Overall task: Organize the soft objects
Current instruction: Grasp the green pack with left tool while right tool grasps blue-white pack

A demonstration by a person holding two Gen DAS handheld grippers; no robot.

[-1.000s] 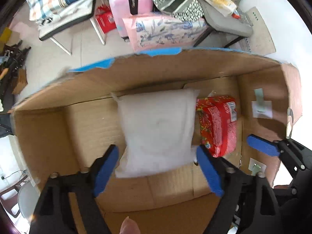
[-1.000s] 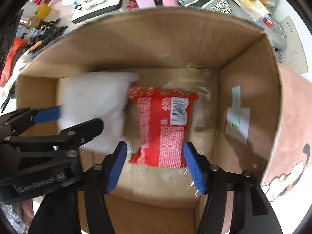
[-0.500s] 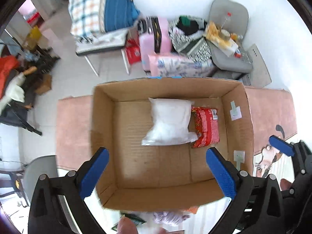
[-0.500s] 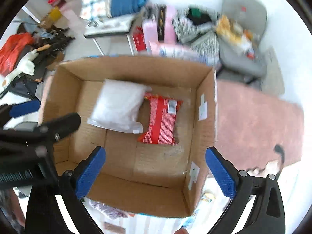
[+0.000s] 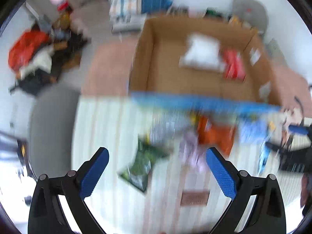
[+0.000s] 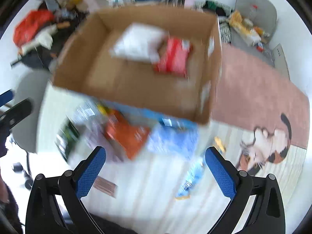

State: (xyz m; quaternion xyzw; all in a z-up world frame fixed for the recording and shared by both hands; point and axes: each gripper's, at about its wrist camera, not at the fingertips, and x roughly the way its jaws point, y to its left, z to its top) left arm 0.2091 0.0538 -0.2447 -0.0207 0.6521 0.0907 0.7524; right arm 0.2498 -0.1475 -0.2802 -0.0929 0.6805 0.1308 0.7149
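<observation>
Right wrist view: my right gripper (image 6: pixel 155 167) and left gripper (image 5: pixel 157 172) both gape wide, empty. White pillow pack (image 6: pixel 136 42) and red packet (image 6: pixel 173 56) lie in the cardboard box (image 6: pixel 124 89); next I judge the orange packet (image 6: pixel 126 134) needs straddling.

text: none legible | cause: motion blur (both views)
</observation>
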